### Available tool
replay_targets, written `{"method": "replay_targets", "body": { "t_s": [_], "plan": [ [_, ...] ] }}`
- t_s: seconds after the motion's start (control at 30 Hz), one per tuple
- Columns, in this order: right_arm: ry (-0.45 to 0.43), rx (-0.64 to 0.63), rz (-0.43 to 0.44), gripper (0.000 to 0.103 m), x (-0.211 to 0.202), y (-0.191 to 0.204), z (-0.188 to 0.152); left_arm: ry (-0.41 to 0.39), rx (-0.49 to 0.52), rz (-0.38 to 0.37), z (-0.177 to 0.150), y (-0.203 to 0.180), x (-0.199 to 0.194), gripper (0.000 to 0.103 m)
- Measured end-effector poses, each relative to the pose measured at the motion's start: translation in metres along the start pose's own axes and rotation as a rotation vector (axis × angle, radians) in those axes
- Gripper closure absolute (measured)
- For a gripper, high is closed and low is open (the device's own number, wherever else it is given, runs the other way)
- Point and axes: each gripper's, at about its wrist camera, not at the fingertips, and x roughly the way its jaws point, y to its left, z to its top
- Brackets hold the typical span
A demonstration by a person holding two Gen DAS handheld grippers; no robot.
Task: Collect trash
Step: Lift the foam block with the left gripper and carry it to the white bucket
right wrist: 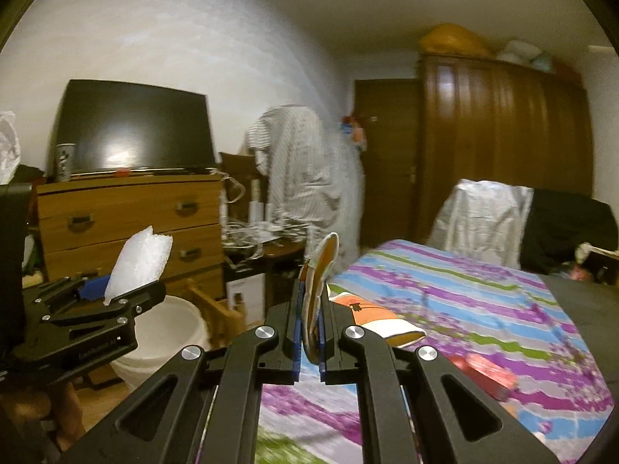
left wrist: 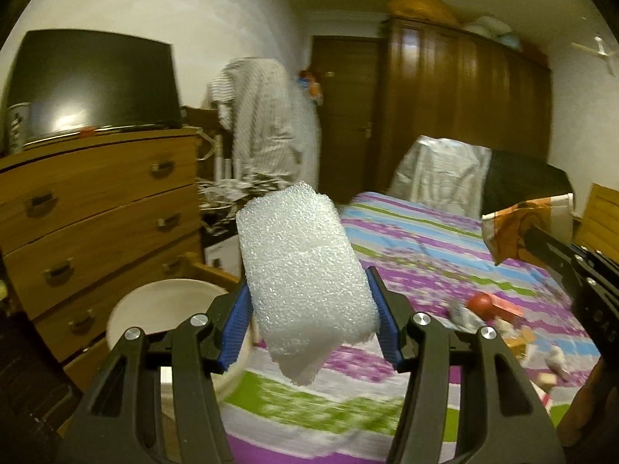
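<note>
The white foam block filled the centre of the left wrist view, pinched between the blue ribbed pads of the left gripper, its jaws set wide around the chunk. It was bubbly, coarse and roughly rectangular, with a torn lower edge. The gripper was held above the near edge of the bed, pointing up and forward.

In the right wrist view the right gripper was closed to a narrow gap on a flat orange and white wrapper, glossy and creased, which stood on edge between the pads at centre frame. That gripper also hovered over the bed.

At lower left a round white plastic bucket stood on the floor beside the bed, just below the foam. Small blurred scraps and a red cap-like piece lay on the striped purple, blue and green cover at lower right. A wooden dresser with a dark screen on top occupied the left.
</note>
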Motion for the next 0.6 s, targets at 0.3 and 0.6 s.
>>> {"method": "replay_targets", "body": {
  "t_s": [0.3,0.6],
  "plan": [
    [0.057,-0.058,0.153,0.096,0.091,0.088,0.046,0.035,-0.06,0.124,0.013,0.08,0.015,0.049],
    [0.203,-0.087,0.331,0.096,0.2,0.177,0.061,0.104,-0.102,0.186,0.01,0.138,0.038,0.049]
  ]
}}
